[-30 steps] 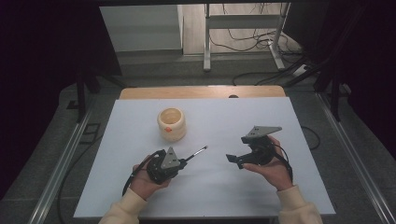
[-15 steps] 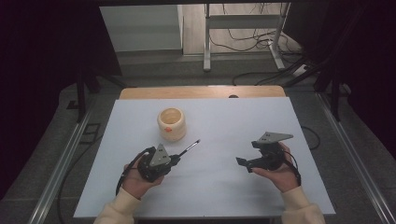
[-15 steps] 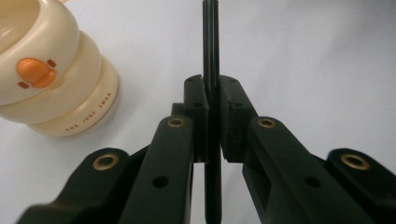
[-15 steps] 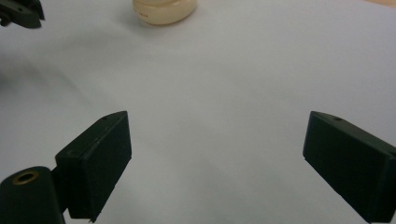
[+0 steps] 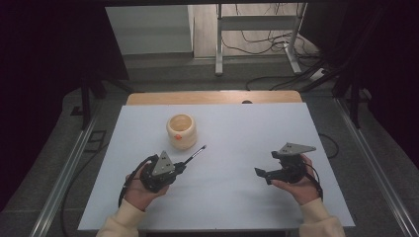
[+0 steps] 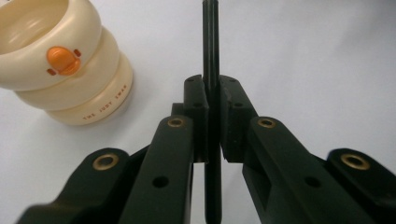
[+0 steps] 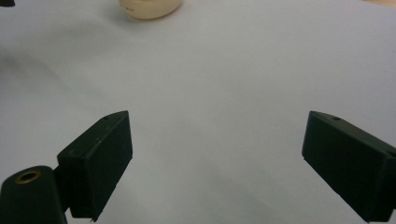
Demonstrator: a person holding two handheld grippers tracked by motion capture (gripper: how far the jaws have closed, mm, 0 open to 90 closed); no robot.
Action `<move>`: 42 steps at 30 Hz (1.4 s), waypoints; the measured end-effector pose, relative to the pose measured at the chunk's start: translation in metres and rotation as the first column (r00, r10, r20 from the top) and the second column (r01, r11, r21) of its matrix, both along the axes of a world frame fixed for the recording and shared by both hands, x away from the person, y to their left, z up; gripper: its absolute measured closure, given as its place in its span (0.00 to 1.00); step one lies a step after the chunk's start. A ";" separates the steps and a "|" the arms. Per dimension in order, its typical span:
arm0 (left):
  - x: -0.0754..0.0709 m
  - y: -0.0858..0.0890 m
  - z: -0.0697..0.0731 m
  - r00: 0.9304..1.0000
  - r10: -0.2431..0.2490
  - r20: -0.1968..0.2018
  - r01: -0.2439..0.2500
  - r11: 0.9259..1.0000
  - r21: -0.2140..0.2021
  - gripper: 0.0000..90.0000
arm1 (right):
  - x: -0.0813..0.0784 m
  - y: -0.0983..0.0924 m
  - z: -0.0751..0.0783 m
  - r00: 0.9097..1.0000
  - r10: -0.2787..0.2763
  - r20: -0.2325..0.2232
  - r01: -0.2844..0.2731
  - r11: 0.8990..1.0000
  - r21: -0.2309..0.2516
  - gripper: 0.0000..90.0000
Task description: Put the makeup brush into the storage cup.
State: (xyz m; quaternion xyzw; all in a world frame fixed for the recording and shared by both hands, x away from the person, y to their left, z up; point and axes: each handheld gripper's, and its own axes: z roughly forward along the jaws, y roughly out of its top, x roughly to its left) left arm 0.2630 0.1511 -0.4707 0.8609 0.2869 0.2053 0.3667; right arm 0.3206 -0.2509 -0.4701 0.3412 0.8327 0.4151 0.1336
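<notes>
From the high view, the left gripper [image 5: 179, 167] is clenched on a thin black stick [image 5: 196, 152] that slants toward the cream pot [image 5: 181, 131] on the white worktop [image 5: 237, 128], its tip just short of it; the right gripper [image 5: 261, 173] hangs well apart, released. In the left gripper view the stick [image 6: 210, 46] runs up between the pressed pads, the pot [image 6: 60, 60] at upper left; in the right gripper view the jaws gape over bare worktop [image 7: 219, 93], the pot [image 7: 149, 8] at the top edge.
</notes>
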 end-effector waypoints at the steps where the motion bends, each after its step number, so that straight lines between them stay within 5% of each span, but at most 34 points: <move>1: 0.000 0.001 0.000 1.000 0.005 -0.001 -0.005 1.000 -0.001 0.92 | 0.000 0.000 0.000 1.000 0.000 0.000 0.000 1.000 0.000 0.09; 42: -0.006 0.025 0.013 0.995 0.083 0.056 -0.079 0.994 -0.081 0.92 | -0.014 -0.027 -0.023 0.998 -0.063 0.005 0.063 0.997 -0.043 0.10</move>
